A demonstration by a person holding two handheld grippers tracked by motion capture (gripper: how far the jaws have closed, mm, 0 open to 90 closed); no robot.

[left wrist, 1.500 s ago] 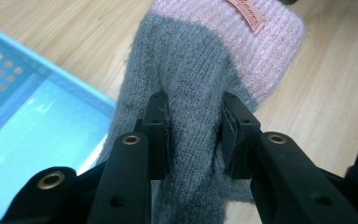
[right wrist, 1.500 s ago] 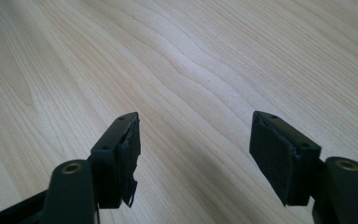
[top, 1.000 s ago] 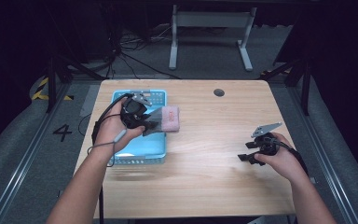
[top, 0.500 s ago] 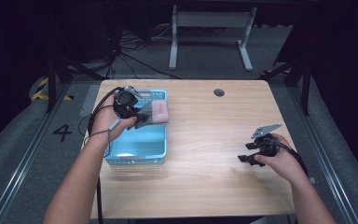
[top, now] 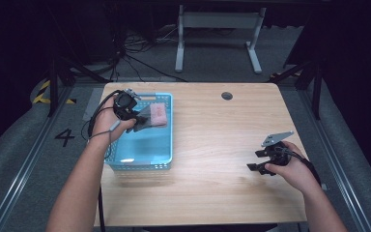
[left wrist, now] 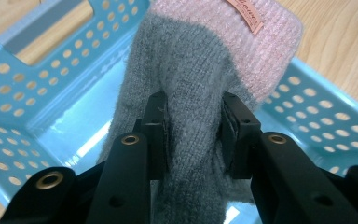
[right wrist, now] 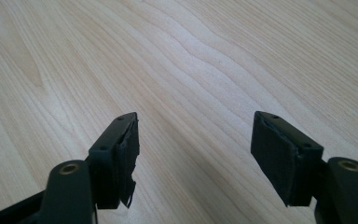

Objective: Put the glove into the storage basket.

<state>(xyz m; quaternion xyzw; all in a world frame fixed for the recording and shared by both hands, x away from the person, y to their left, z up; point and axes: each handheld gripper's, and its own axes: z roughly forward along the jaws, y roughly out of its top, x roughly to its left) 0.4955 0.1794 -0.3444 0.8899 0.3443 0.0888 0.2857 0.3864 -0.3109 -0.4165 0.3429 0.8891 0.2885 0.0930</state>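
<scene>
While the left tongs [left wrist: 193,133] pinch the soft grey-and-pink knitted sock [left wrist: 200,70] mid-body over the blue perforated plastic basket's [top: 142,162] far-left end, it sags, light; right tongs [right wrist: 193,156] spread, near-right bench [top: 212,145].

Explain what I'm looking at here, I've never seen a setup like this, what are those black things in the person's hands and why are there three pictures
A person sits at a wooden table holding a hand tool in each hand. Each tool ends in two black jaws, a pair of tongs, and carries its own small camera.

The wide picture comes from a camera above the table. The other two look along each tool's jaws.

On the table stands a blue plastic basket with holes in its walls. The left tongs are shut on a knitted grey and pink cloth, holding it over the basket. The right tongs are open, holding nothing, just above bare wood near the table's right edge.
</scene>
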